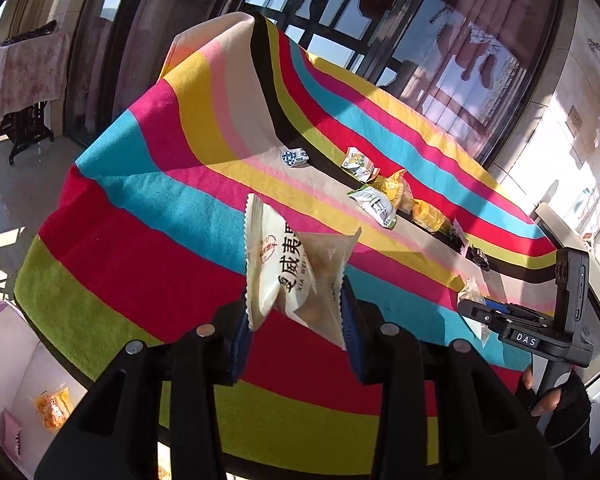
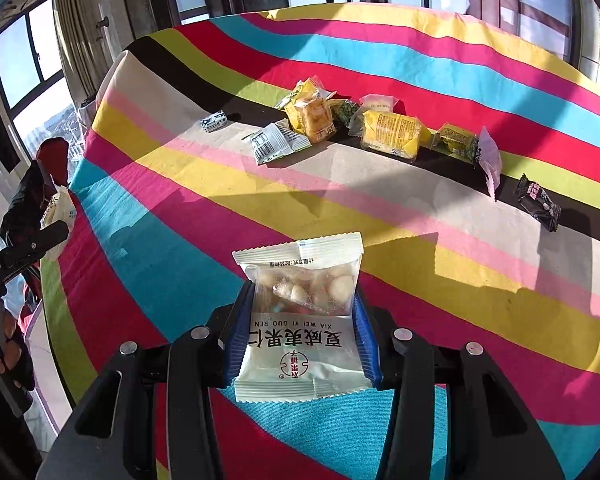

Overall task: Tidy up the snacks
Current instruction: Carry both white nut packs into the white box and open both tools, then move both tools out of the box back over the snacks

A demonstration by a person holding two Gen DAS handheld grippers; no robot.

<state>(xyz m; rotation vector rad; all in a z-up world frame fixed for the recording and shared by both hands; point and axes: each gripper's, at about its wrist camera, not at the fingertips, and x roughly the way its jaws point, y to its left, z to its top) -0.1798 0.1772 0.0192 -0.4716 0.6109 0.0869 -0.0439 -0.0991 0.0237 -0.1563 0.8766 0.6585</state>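
Both grippers, left and right, pinch nut packets by their slick edges; either could slip out.

2 white nut packets: 1 in left gripper — white nut packet, 1 in right gripper — second nut packet. On striped cloth: approx 9 loose snacks, incl 3 yellow packs, 1 black pack, 1 small blue-white pack. 1 white bin w/ 2 snacks inside.
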